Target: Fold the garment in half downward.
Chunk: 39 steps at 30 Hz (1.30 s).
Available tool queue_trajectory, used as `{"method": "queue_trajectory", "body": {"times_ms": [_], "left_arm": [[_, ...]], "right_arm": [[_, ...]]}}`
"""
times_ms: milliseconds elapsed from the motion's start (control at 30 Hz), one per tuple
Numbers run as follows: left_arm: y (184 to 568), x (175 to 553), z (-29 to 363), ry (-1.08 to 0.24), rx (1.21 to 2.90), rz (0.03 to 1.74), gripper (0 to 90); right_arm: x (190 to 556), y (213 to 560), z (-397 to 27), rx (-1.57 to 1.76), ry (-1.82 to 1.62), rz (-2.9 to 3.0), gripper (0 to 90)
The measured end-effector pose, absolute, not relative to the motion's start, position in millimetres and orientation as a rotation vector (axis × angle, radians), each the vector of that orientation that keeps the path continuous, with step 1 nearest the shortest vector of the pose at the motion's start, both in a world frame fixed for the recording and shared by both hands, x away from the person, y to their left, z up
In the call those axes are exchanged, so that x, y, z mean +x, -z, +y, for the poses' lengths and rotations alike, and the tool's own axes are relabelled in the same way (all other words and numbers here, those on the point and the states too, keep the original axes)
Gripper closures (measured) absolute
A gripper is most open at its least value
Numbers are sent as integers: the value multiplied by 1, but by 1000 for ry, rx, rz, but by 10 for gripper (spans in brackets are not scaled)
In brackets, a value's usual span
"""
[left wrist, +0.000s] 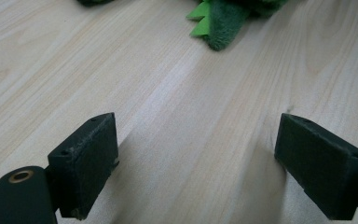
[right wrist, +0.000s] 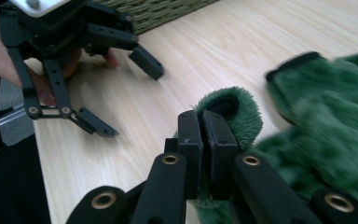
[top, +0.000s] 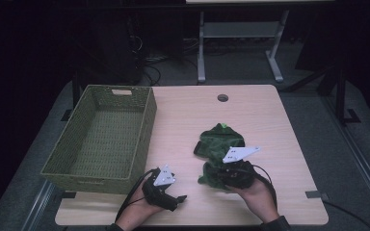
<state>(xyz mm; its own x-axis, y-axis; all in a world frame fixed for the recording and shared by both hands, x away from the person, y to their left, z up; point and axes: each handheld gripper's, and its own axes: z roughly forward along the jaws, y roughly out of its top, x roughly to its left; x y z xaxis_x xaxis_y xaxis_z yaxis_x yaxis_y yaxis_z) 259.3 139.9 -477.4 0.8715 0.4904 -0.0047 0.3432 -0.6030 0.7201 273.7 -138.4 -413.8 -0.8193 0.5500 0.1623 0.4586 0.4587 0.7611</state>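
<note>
currently: right hand-held gripper (right wrist: 204,140) clamped on green plush garment (top: 219,144), near the surface's front edge; left hand-held gripper (left wrist: 196,163) wide, empty. next, likely: carry to wicker basket (top: 65,168).

The left hand (top: 142,204) came in from the bottom edge of the table and held the left gripper (top: 180,197) low, just over the tabletop. Its two black jaws stood wide apart with nothing between them. They pointed to the right, toward the other hand. A cable hung in a loop from its back.

The right hand (top: 256,195) held the right gripper (right wrist: 204,140) a little farther up the table. Its jaws were pressed close together on a fold of the green fuzzy cloth (right wrist: 326,135). Both forearms wore dark sleeves.
</note>
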Motion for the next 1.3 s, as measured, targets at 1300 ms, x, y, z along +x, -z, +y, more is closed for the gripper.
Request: {"method": "queue_trajectory", "body": {"times_ms": [1300], "left_arm": [[477, 259, 140, -252, 2275, 607, 127]], "right_arm": [[289, 426, -182, 1087, -1194, 2534, 898]]}}
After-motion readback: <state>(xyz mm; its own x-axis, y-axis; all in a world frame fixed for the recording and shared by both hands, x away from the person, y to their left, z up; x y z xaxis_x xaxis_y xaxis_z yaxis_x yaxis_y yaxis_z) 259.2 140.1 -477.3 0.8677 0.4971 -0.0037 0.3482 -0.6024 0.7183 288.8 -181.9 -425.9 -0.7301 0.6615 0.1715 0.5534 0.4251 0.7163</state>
